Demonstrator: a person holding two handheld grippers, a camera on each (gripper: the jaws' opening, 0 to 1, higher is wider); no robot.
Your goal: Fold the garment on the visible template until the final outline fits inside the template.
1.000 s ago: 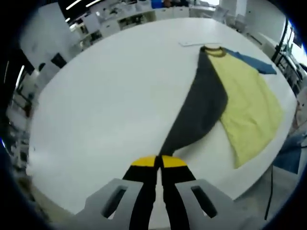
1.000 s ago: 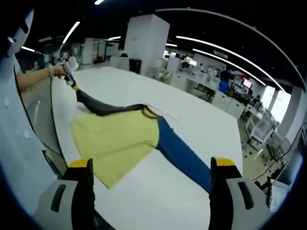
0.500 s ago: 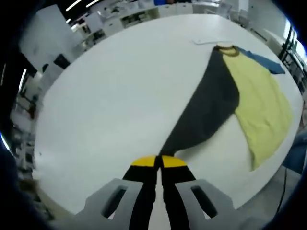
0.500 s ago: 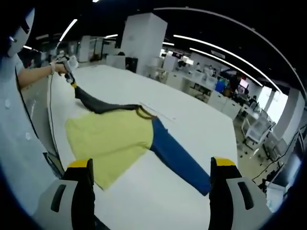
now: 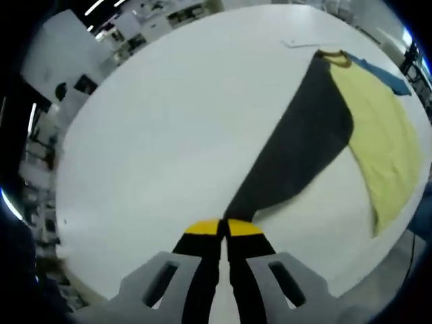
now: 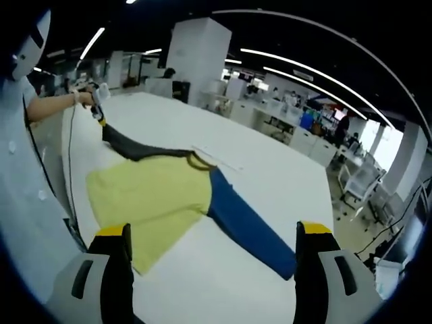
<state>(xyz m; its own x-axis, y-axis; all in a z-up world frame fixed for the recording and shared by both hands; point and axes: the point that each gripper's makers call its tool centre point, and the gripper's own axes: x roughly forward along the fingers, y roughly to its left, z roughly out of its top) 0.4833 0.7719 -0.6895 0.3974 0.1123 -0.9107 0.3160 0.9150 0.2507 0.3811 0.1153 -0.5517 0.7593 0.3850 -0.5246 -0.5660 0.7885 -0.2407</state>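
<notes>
White table [image 5: 155, 135], garment [image 6: 155, 196] stretched sleeve-to-sleeve, left jaws clamping dark sleeve [image 5: 297, 155], right jaws apart

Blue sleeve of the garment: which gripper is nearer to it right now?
Right. The right gripper hangs open just short of the blue sleeve, its cuff near one jaw. The left gripper is shut on the dark sleeve, across the garment.

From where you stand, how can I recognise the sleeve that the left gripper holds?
On the white table lies a yellow shirt. The dark grey sleeve stretches from its collar to the shut left gripper; the blue sleeve lies free opposite.
</notes>
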